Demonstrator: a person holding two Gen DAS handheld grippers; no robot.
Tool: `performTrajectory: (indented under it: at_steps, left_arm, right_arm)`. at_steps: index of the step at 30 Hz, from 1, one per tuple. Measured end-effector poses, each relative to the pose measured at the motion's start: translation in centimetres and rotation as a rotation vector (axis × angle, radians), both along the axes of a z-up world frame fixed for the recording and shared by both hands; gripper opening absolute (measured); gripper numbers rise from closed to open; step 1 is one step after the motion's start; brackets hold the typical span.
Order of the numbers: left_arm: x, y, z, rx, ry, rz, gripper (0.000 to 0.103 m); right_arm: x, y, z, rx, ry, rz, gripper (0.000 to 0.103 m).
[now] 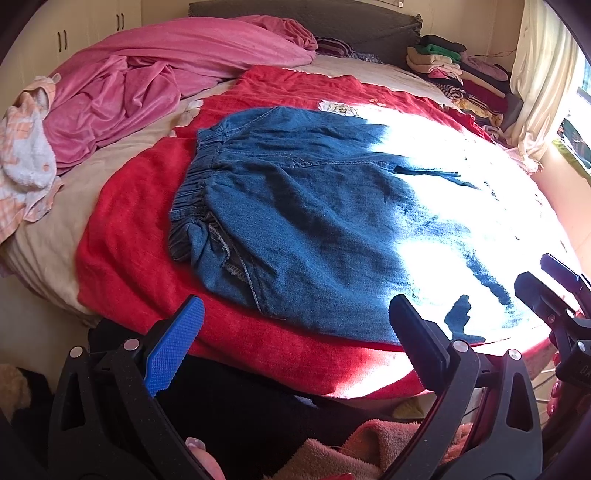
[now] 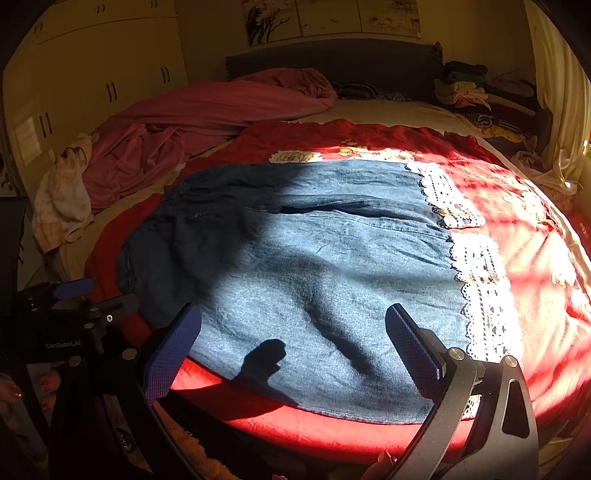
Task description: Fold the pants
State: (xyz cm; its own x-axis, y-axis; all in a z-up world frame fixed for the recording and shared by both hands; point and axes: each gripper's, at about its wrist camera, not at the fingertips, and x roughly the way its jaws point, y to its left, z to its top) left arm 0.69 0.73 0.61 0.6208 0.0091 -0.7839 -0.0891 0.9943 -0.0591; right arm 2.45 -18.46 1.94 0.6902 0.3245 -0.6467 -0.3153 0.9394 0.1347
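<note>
The denim pants (image 1: 295, 206) lie spread flat on the red blanket (image 1: 125, 251), which covers the near part of the bed. Taking the pants as the marker: the left gripper (image 1: 295, 339) hangs over the blanket's near edge just short of the denim, its jaws spread wide with nothing between them. The right gripper (image 2: 293, 347) sits off the same near edge, toward the hem end, jaws equally wide apart and empty.

The left wrist view shows the gathered elastic waistband (image 1: 195, 184) at the left end of the pants, with a bit of the inside seam turned out; the hem end there is washed out by sunlight, so nothing can be read of it. The right wrist view makes up for that: a white lace trim (image 2: 476, 266) runs along the hem of both legs at the right end, while the waistband end lies in shadow and is hard to make out.

Beyond the pants, toward the headboard, a pink quilt (image 1: 155, 74) is heaped to the left, and a pile of folded clothes (image 1: 454, 70) sits at the far right corner. Each camera catches the other gripper at its edge. Only the right wrist view shows the paintings (image 2: 332, 16) on the wall above the headboard.
</note>
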Motion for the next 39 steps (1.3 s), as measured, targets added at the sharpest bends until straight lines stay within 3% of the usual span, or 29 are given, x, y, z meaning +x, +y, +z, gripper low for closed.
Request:
performTrajectory:
  at_steps: [16,20,24,28,31,39]
  left_arm:
    - [6.1,8.0,1.3,-0.060,0.004,0.109,0.094]
    - [8.4,11.0,1.5,-0.070,0.002,0.156,0.094]
    - [11.0,13.6,1.2,-0.060,0.012,0.181,0.094]
    - [13.8,16.5,0.1,-0.078,0.048,0.199,0.094]
    - [15.6,18.0,-0.7,-0.102,0.062,0.199,0.094]
    - [19.8,17.7,-1.3,-0.151,0.040,0.075,0.093]
  right_arm:
    - [9.3,3.4,3.9,0.041,0.005,0.157,0.099]
    - [12.9,4.5,4.2,0.087,0.068,0.207,0.099]
    - [15.7,6.5,4.9,0.001,0.020,0.237,0.099]
    - [19.1,7.5,4.8,-0.003,0.050,0.262,0.099]
    - [20.8,8.5,4.5,-0.077,0.025,0.252,0.099]
    - [24.6,10.5,3.1,-0.139,0.060,0.300,0.099]
